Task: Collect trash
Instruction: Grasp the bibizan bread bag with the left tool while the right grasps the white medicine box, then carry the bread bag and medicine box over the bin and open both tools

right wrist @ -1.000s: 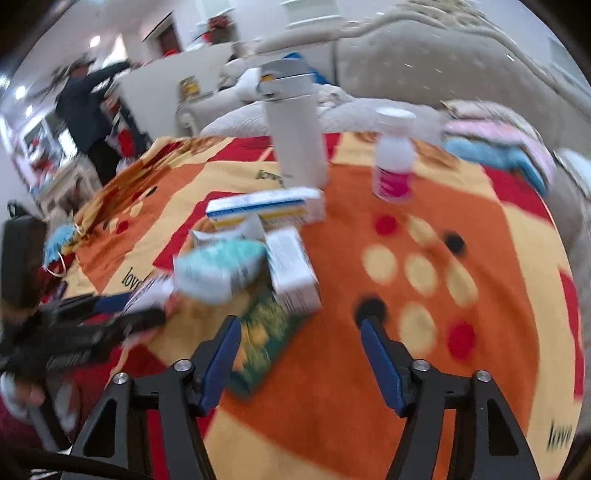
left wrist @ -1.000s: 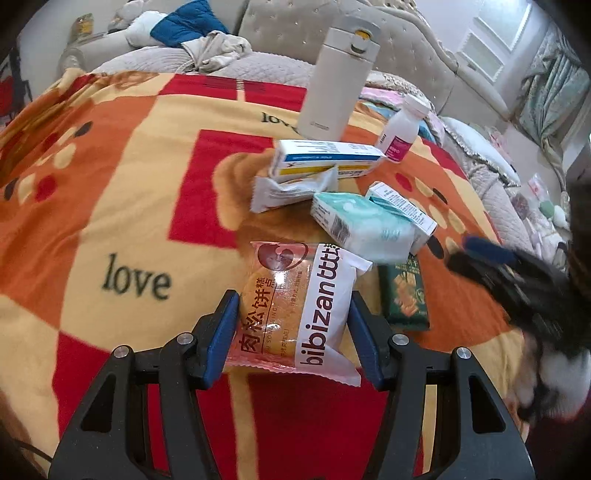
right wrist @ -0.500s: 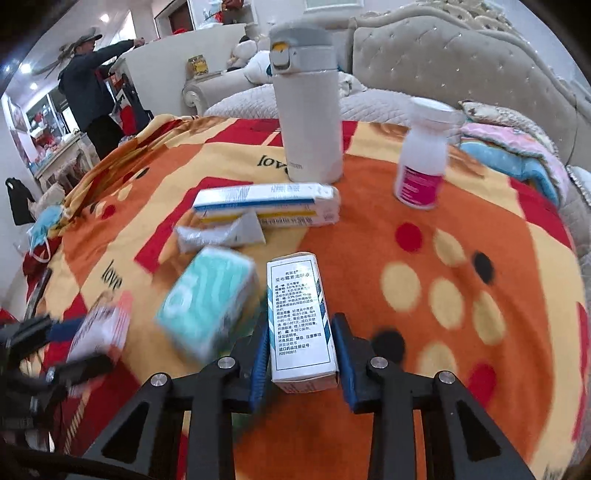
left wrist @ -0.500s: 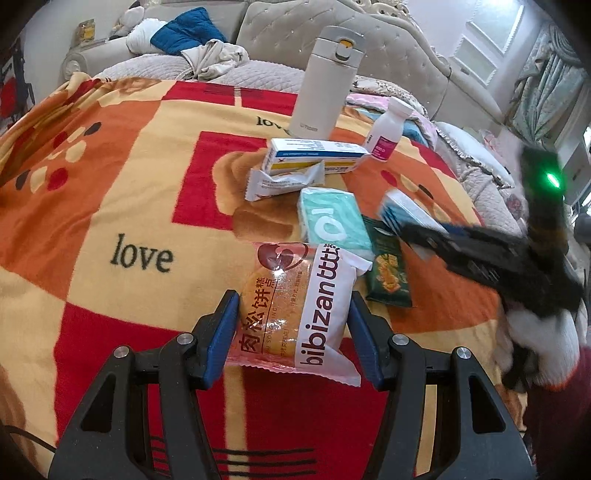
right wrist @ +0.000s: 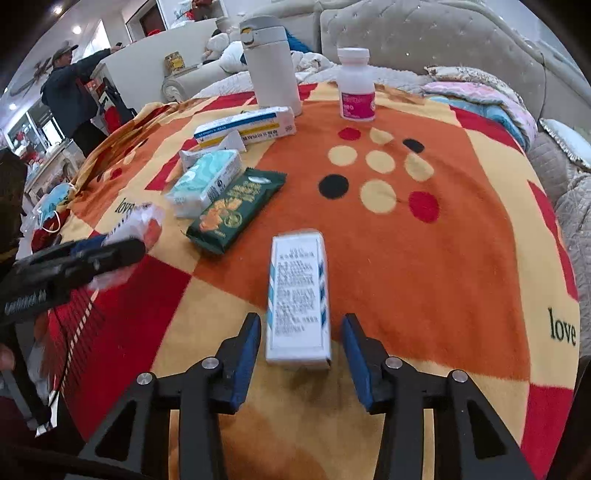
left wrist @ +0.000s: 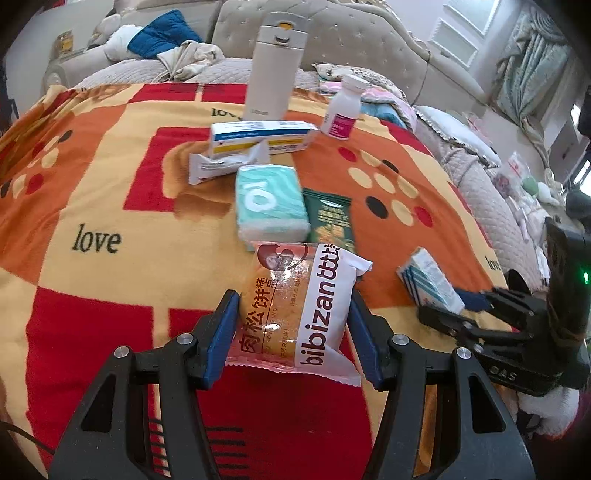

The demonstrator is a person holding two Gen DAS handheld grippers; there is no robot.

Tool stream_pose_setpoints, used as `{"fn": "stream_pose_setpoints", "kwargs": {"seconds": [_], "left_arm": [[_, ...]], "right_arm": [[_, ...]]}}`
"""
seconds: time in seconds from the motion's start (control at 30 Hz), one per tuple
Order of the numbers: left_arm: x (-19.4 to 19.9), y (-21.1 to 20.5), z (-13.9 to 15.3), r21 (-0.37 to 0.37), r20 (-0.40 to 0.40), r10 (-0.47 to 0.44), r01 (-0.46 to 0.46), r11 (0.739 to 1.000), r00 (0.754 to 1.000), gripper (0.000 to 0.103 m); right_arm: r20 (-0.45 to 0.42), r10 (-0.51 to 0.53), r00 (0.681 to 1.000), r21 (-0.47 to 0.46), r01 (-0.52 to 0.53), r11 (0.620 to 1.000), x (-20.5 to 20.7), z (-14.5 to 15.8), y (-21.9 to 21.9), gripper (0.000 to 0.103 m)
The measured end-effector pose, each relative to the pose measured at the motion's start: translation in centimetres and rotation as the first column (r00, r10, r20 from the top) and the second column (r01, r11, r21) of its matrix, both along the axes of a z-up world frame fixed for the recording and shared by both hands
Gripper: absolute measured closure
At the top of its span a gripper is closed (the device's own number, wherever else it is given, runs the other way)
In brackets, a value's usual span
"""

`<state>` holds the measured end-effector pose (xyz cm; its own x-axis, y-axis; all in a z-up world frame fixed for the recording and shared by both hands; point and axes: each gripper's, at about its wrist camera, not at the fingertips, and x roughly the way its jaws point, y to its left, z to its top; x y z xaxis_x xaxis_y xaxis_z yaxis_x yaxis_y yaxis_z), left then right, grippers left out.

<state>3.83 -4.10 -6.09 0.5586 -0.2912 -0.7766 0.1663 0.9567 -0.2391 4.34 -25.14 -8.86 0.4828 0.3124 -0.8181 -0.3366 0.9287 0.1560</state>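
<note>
Under everything you have a blanket in orange, red and cream, printed with dots and the word "love", with a pale tufted sofa behind it. At the far edge of the blanket a tall white flask stands upright, and a small white bottle with a pink label stands well to its right. In front of the flask lies a long white box with blue and yellow stripes, a crumpled white wrapper touching its near side. Just nearer to you sits a teal tissue pack, and a dark green snack packet lies against its right side.

Your left gripper pinches a bun packet, orange and white with "bibizan" printed on it; both blue pads press into its sides.

Your right gripper has its jaws spread, having just been opening. A small white box with printed text and blue edge stripes lies on the blanket between them, with a clear gap to each pad, so it is not gripped.
</note>
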Motion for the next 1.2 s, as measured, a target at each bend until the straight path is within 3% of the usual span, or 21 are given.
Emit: {"fn": "stream_pose_setpoints", "kwargs": {"seconds": [0.1, 0.17, 0.33, 0.7, 1.2], "left_arm": [[-0.6, -0.5, 0.2, 0.008, 0.007, -0.001, 0.001, 1.000, 1.000, 0.046], [-0.9, -0.7, 0.2, 0.013, 0.007, -0.001, 0.001, 1.000, 1.000, 0.046], [-1.7, -1.0, 0.3, 0.022, 0.012, -0.008, 0.008, 1.000, 1.000, 0.046], [-2.3, -3.6, 1.4, 0.018, 0.039, -0.060, 0.059, 0.998, 0.997, 0.046], [-2.6, -8.0, 2.3, 0.023, 0.053, -0.138, 0.137, 0.990, 0.989, 0.046]], "right_arm": [[0.023, 0.005, 1.000, -0.012, -0.004, 1.000, 0.8, -0.1, 0.8, 0.061], [0.025, 0.010, 1.000, -0.014, -0.010, 1.000, 1.1, -0.4, 1.1, 0.073], [0.048, 0.024, 0.999, 0.001, -0.024, 1.000, -0.1, 0.1, 0.8, 0.073], [0.098, -0.055, 0.994, 0.087, 0.047, 0.995, -3.6, 3.1, -3.5, 0.073], [0.098, -0.152, 0.983, 0.113, 0.141, 0.984, -5.6, 3.3, -8.3, 0.073]]}}
